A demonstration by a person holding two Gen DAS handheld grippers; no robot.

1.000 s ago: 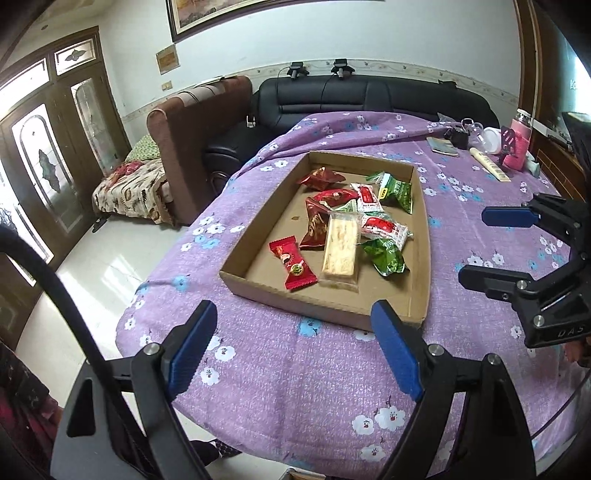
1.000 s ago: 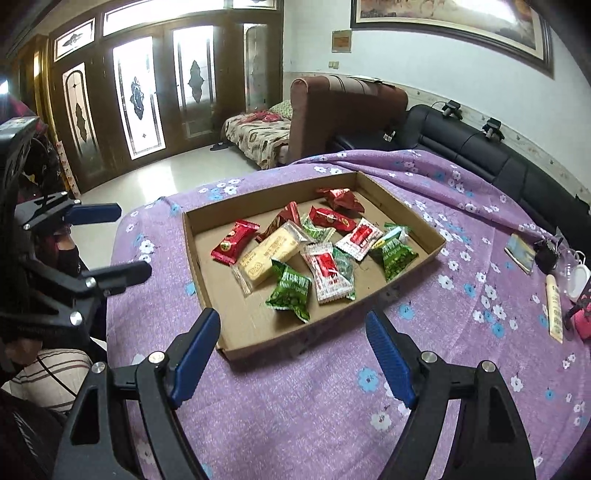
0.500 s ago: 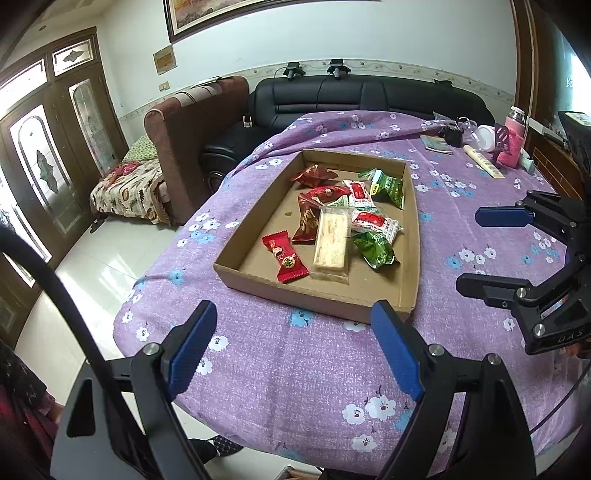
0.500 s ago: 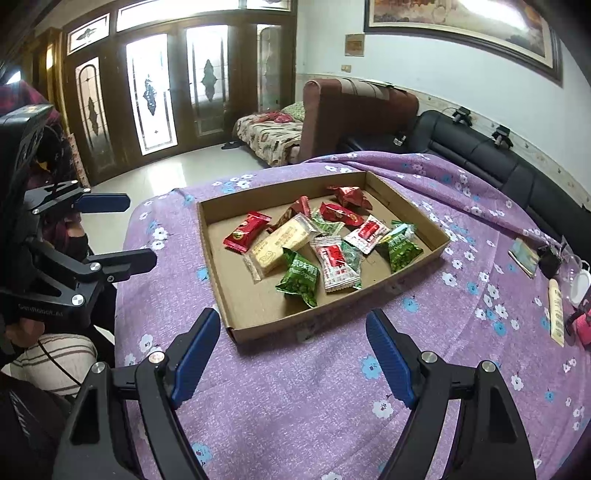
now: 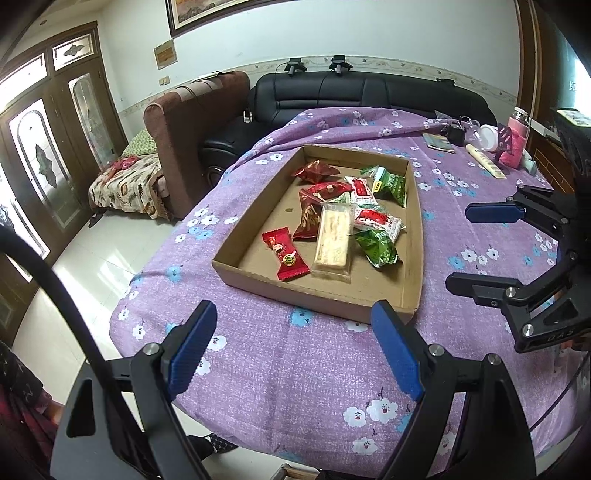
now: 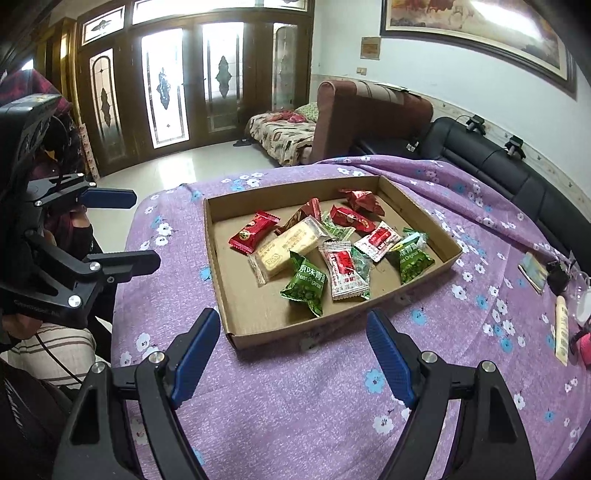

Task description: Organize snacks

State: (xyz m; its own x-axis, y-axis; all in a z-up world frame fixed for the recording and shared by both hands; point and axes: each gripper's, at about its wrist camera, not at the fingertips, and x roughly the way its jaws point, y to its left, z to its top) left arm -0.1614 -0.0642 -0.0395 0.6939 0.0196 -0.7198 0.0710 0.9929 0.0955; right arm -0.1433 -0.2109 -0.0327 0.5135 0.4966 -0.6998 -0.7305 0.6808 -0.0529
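Purple tablecloth (image 5: pixel 280 369), cardboard tray (image 5: pixel 258 280) holding wrapped snacks (image 5: pixel 332 240), both tools wide open, empty

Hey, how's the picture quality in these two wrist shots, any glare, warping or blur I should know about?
Left wrist view: strong fisheye bending at the edges, dark corners, window light blown out at the left; the cardboard tray and snacks look sharp. Right wrist view: same barrel warp, the glass doors overexposed, yet print on the green pea packet stays readable; the painting shows glare.

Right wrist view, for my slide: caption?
Open right tool hovers before a cardboard tray of wrapped snacks.
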